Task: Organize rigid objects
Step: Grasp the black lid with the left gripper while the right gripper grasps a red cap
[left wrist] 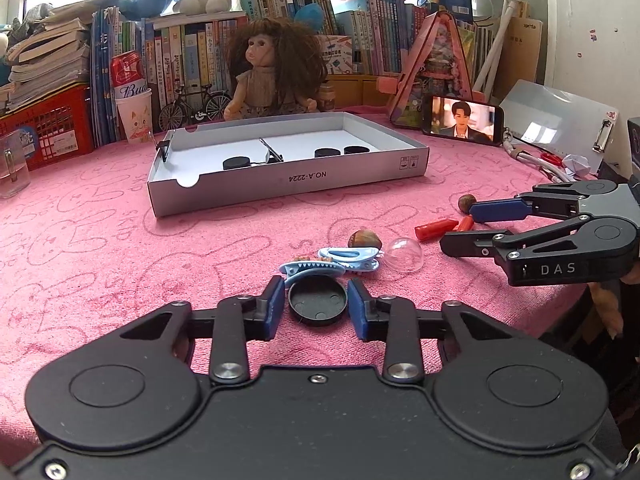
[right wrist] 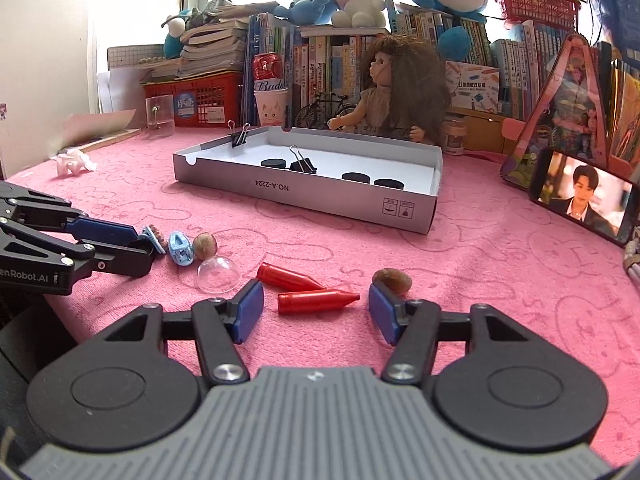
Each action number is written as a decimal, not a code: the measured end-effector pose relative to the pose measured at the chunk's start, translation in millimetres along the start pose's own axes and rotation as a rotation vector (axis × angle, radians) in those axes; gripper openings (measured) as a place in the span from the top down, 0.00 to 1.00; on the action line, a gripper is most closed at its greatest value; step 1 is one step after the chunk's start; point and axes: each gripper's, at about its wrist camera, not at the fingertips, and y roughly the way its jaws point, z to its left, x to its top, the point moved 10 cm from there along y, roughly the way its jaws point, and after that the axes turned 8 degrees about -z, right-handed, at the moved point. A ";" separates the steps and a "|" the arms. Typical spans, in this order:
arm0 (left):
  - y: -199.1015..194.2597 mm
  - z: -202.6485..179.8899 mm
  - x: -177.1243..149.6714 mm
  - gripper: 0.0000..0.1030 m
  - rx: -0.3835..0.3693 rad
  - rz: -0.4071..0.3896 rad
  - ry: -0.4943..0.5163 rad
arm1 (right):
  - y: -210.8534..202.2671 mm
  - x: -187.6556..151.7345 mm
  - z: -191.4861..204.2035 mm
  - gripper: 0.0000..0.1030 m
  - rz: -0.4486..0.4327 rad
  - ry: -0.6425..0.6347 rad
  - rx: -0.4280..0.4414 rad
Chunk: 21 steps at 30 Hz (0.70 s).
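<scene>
A grey cardboard tray (left wrist: 280, 182) (right wrist: 320, 196) holds three black round caps and binder clips. My left gripper (left wrist: 317, 300) is open, its blue pads on either side of a black round cap (left wrist: 317, 299) lying on the pink cloth, with small gaps. Just beyond lie two light-blue hair clips (left wrist: 320, 266), a nut (left wrist: 364, 239) and a clear dome (left wrist: 403, 255). My right gripper (right wrist: 316, 304) is open around a red crayon-shaped piece (right wrist: 316, 301); a second red piece (right wrist: 286, 278) and a brown nut (right wrist: 392, 280) lie close by.
A doll (left wrist: 268, 72), a toy bicycle, books, a red basket (left wrist: 48, 128), a can and a paper cup line the back. A phone (left wrist: 464, 119) stands at the right, a glass (left wrist: 12, 164) at the left. Pink cloth covers the table.
</scene>
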 end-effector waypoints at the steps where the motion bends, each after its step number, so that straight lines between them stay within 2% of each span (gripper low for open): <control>1: 0.1 -0.4 -0.1 0.71 0.001 -0.002 0.003 | -0.3 -0.2 0.4 0.42 -0.001 0.000 0.002; 4: -0.1 -2.0 -0.7 0.71 0.006 -0.008 0.023 | -1.6 -0.6 2.4 0.47 -0.006 0.002 0.001; 5: -0.3 -2.6 -0.6 0.71 0.006 -0.009 0.024 | -2.2 -0.2 2.6 0.53 -0.008 0.003 -0.003; 21: -5.9 -0.4 4.6 0.71 -0.003 -0.010 -0.021 | -7.2 6.7 9.9 0.52 -0.053 0.052 -0.030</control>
